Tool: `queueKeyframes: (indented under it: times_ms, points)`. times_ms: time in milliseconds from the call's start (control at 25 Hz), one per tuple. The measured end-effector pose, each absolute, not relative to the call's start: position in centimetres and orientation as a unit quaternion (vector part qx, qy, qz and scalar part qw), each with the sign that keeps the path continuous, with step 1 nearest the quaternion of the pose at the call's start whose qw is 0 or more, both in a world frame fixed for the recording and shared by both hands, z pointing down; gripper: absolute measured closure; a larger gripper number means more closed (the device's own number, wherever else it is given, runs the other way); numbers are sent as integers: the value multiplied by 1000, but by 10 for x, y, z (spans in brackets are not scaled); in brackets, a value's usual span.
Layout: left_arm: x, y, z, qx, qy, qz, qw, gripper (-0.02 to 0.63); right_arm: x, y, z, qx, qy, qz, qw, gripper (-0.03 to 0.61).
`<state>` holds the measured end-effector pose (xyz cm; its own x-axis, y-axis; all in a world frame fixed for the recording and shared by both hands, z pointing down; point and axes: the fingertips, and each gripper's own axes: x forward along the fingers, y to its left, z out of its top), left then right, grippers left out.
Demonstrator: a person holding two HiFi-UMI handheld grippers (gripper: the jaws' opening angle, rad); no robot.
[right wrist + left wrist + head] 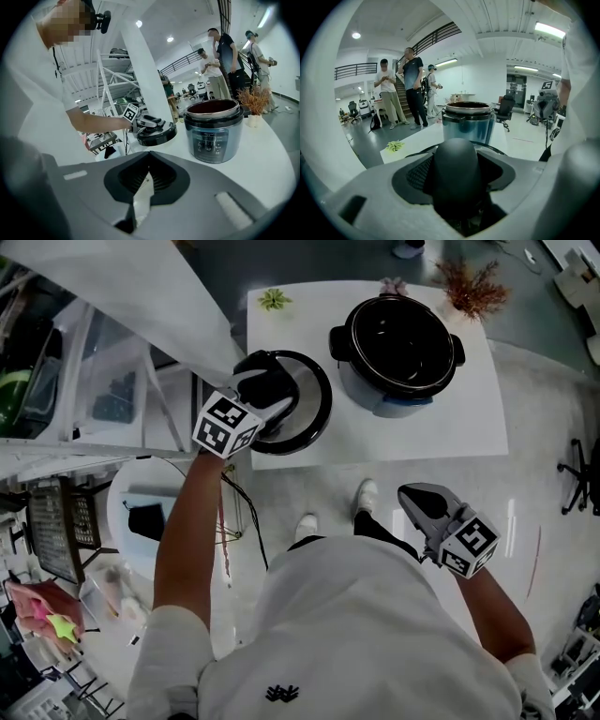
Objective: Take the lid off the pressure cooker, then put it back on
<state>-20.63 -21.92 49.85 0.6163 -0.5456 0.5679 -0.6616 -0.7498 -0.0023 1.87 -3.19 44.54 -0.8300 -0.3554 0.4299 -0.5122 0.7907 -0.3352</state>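
Clamping w/ left gripper (272, 395): knob (457, 168) of lid (315, 424) is held, just left of pressure cooker (398, 338). Lid is judged heavy, stiff, slick; right gripper (412, 495) is seen shut, empty.

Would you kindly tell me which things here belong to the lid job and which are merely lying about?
Belongs to the job:
pressure cooker, open
lid, gripped at its knob by the left claw
right claw, shut and empty

Lying about:
green plant
dried red sprig
small pink ornament
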Motion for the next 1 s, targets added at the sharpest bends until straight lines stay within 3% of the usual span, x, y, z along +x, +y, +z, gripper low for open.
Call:
queueKeyframes:
  times_ms: [1000]
  points:
    - [-176,-221,582,881,-345,308,101,325,43,-14,457,272,-911,245,192,568]
